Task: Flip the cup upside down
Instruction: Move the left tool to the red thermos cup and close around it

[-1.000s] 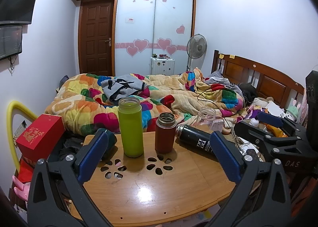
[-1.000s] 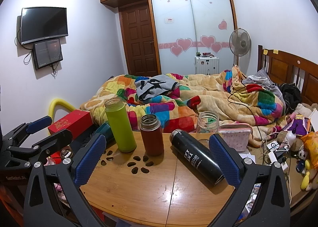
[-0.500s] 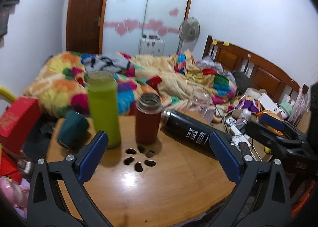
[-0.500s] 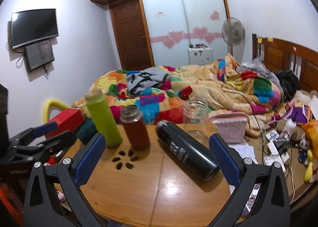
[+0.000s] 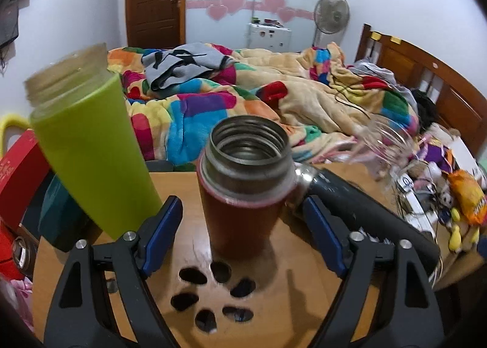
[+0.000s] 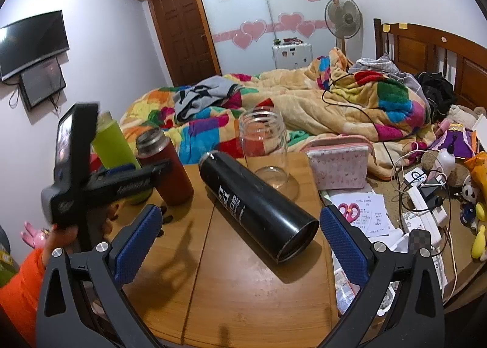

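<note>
A red-brown steel cup (image 5: 243, 192) stands upright and lidless on the wooden table (image 5: 304, 296); it also shows in the right wrist view (image 6: 166, 165). My left gripper (image 5: 242, 226) is open, its blue pads on either side of the cup's lower body, apart from it. In the right wrist view the left gripper (image 6: 121, 180) reaches in beside that cup. My right gripper (image 6: 240, 244) is open and empty, with the base end of a black flask (image 6: 258, 205) lying on its side between its jaws.
A tall green bottle (image 5: 88, 147) stands left of the cup. A teal mug (image 5: 59, 217) lies at the table's left edge. A clear glass jar (image 6: 266, 147) and a pink pouch (image 6: 339, 165) sit at the back. Papers, scissors and a power strip (image 6: 426, 205) lie right.
My left gripper has moved forward and down until its pads flank the red-brown cup. My right gripper has come closer to the lying black flask.
</note>
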Motion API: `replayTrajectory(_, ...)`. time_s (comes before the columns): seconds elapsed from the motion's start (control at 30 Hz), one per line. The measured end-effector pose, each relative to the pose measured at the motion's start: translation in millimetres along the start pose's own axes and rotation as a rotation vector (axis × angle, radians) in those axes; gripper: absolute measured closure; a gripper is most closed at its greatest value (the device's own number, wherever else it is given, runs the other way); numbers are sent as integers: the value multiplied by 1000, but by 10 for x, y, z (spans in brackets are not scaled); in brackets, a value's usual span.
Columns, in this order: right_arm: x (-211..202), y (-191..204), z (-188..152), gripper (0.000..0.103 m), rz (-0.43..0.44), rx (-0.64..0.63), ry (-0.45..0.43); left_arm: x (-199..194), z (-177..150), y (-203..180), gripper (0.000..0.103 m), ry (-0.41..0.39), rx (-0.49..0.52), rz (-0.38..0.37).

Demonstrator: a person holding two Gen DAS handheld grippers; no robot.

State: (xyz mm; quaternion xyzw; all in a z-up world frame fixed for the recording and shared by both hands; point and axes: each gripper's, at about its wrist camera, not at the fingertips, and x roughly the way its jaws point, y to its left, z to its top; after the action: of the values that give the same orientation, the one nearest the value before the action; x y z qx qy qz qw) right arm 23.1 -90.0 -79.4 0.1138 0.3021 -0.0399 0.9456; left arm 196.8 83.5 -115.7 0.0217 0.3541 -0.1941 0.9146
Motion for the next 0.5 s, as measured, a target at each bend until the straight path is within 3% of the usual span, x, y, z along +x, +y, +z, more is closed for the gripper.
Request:
replayTrajectory(0.07,54,3,-40,0,2,-18,14,50,35,-13,41,2,6,-1)
replayTrajectory(0.27,160,70,-134,0,25,-56,44,-11,28,-9,42,20,39,-43)
replayTrajectory(0.5,269,258,-269,0,62,-140,55,-394,-195,154,42,111,48,-226)
